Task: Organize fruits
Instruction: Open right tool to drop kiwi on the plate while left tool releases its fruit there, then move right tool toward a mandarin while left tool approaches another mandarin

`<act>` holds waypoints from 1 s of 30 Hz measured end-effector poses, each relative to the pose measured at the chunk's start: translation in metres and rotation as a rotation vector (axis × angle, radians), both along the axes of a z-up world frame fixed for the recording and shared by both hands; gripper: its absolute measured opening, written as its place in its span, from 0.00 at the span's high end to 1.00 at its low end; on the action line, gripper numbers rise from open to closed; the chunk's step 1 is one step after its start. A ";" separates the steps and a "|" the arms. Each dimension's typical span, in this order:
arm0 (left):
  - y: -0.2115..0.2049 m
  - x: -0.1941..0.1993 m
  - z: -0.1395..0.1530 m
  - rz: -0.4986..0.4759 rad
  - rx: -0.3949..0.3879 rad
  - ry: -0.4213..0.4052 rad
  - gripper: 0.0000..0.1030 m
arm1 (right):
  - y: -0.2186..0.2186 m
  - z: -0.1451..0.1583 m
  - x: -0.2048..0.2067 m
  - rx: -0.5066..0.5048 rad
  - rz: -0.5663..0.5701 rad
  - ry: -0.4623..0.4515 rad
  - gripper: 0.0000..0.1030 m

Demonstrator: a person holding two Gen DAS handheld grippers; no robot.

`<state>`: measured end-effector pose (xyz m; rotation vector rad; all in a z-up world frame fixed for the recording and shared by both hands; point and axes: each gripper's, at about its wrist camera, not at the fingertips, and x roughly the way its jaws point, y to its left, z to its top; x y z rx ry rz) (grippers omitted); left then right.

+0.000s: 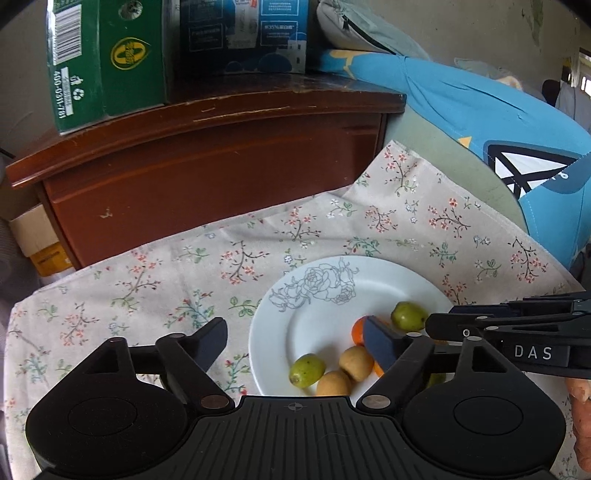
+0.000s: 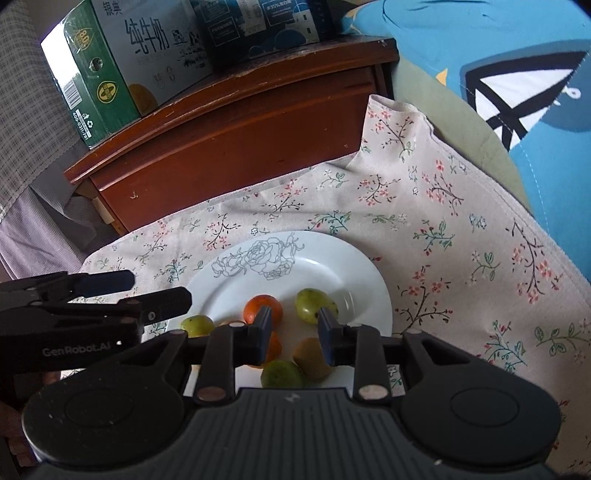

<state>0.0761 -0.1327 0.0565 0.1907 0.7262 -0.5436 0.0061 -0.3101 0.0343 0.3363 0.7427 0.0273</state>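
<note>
A white plate (image 1: 325, 317) with a rose drawing sits on a floral cloth and holds several small fruits: green ones (image 1: 408, 316), brown ones (image 1: 356, 363) and an orange one (image 1: 358, 331). My left gripper (image 1: 295, 343) is open and empty, hovering over the plate's left side. In the right wrist view the plate (image 2: 354, 273) shows an orange fruit (image 2: 255, 308), green fruits (image 2: 314, 304) and a brown one (image 2: 312, 356). My right gripper (image 2: 293, 334) is open just above the fruits, holding nothing. The left gripper (image 2: 147, 295) shows at left.
A dark wooden cabinet (image 1: 207, 184) stands behind the cloth with a green milk carton box (image 1: 107, 62) and a blue box (image 1: 243, 33) on top. A blue cushion (image 1: 498, 122) lies at the right. The floral cloth (image 1: 147, 288) extends left and right of the plate.
</note>
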 end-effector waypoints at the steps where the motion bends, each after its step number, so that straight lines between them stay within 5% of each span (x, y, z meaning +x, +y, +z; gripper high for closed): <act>1: 0.002 -0.001 0.001 0.003 0.003 0.002 0.20 | 0.001 0.000 0.000 0.002 0.002 0.001 0.71; 30: 0.073 -0.050 0.009 0.067 0.082 0.025 0.17 | 0.037 0.013 -0.034 -0.010 0.075 -0.017 0.70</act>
